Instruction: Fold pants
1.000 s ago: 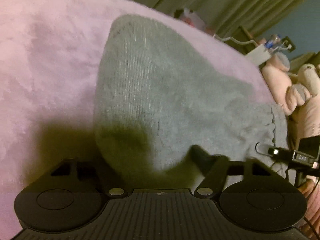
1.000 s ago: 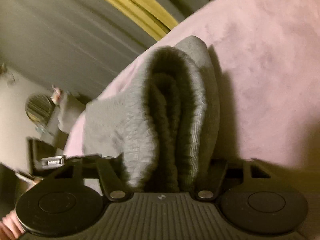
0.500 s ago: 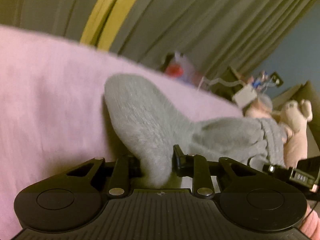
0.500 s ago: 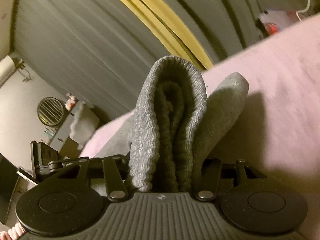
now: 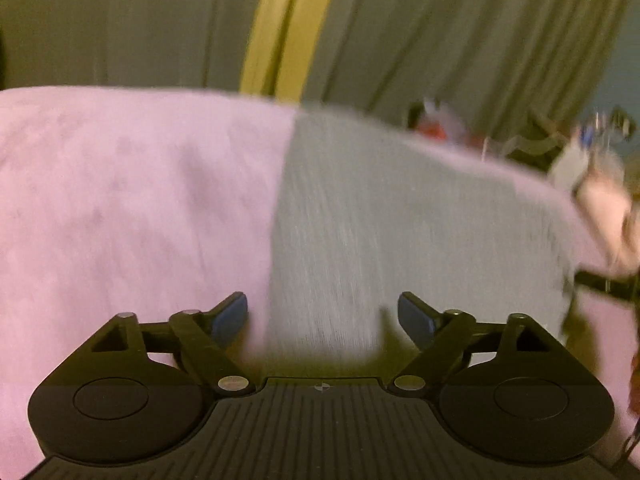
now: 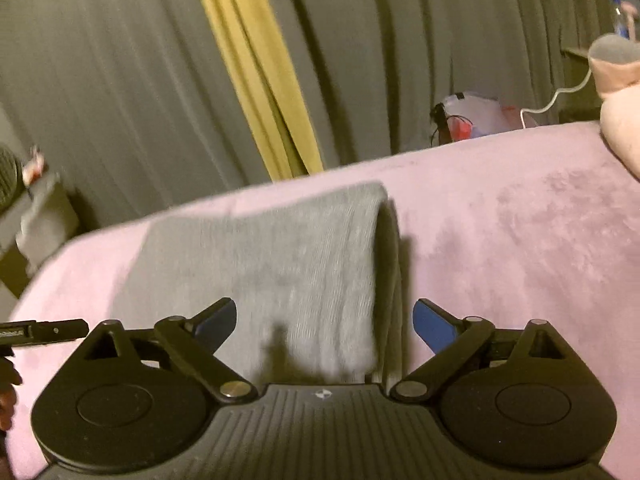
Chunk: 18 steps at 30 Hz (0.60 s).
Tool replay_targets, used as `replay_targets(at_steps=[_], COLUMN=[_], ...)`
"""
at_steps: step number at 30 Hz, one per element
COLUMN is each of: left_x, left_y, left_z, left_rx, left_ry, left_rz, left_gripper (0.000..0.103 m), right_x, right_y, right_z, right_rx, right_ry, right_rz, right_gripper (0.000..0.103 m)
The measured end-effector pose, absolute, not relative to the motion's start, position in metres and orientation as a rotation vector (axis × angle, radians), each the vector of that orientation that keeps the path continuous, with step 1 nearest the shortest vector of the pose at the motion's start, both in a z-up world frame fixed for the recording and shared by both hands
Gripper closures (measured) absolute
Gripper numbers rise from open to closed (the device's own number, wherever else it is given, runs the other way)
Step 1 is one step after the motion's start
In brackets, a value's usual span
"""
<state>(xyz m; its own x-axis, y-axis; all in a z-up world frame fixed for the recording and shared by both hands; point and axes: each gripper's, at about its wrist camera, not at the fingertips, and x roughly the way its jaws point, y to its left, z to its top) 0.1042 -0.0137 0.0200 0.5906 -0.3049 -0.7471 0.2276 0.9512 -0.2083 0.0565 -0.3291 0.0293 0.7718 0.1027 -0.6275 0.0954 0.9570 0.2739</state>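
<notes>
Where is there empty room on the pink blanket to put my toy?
Bare pink blanket lies right of the grey pants, up to the plush toy. More lies left of the pants in the left wrist view. The far edge by the bag is cluttered.

1. Pink blanket (image 6: 520, 240) covering the bed, plush nap showing.
2. Grey-green curtains (image 6: 380, 60) hanging behind, a yellow strip (image 6: 260, 80) running down between them.
3. White plastic bag (image 6: 476, 120) sitting past the far bed edge.
4. White cable (image 6: 560, 96) trailing near it.
5. Pink plush toy (image 6: 620, 120) lying at the right edge.
</notes>
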Motion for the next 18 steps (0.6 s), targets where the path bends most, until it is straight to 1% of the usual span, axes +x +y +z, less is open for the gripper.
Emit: replay_targets(at_steps=[1, 3, 4, 7, 10, 14, 18], left_x=[0.103, 0.102, 0.103, 0.100, 0.091, 0.054, 0.022], left_y=[-0.023, -0.029, -0.028, -0.016, -0.015, -0.018, -0.029], left_z=[0.010, -0.003, -0.005, 0.002, 0.010, 0.009, -0.002], left_rx=[-0.038, 0.014, 0.003, -0.060, -0.051, 0.018, 0.028], left_ry=[0.914, 0.918, 0.914, 0.914, 0.895, 0.906, 0.947], left_rz=[-0.289, -0.225, -0.191, -0.150, -0.156, -0.167, -0.161], left_gripper=[0.013, 0.001, 0.000, 0.000, 0.001, 0.001, 0.001], right_x=[0.058, 0.068, 0.069, 0.070, 0.048, 0.003, -0.040], right_y=[-0.326, -0.318, -0.316, -0.301, -0.290, -0.276, -0.257], right_z=[0.021, 0.006, 0.005, 0.015, 0.030, 0.026, 0.019], right_rx=[0.289, 0.227, 0.219, 0.151, 0.098, 0.125, 0.167], right_ry=[0.724, 0.796, 0.790, 0.776, 0.723, 0.734, 0.720], right_rz=[-0.022, -0.108, -0.117, -0.144, -0.103, -0.057, -0.152], right_gripper=[0.006, 0.004, 0.004, 0.004, 0.004, 0.004, 0.004])
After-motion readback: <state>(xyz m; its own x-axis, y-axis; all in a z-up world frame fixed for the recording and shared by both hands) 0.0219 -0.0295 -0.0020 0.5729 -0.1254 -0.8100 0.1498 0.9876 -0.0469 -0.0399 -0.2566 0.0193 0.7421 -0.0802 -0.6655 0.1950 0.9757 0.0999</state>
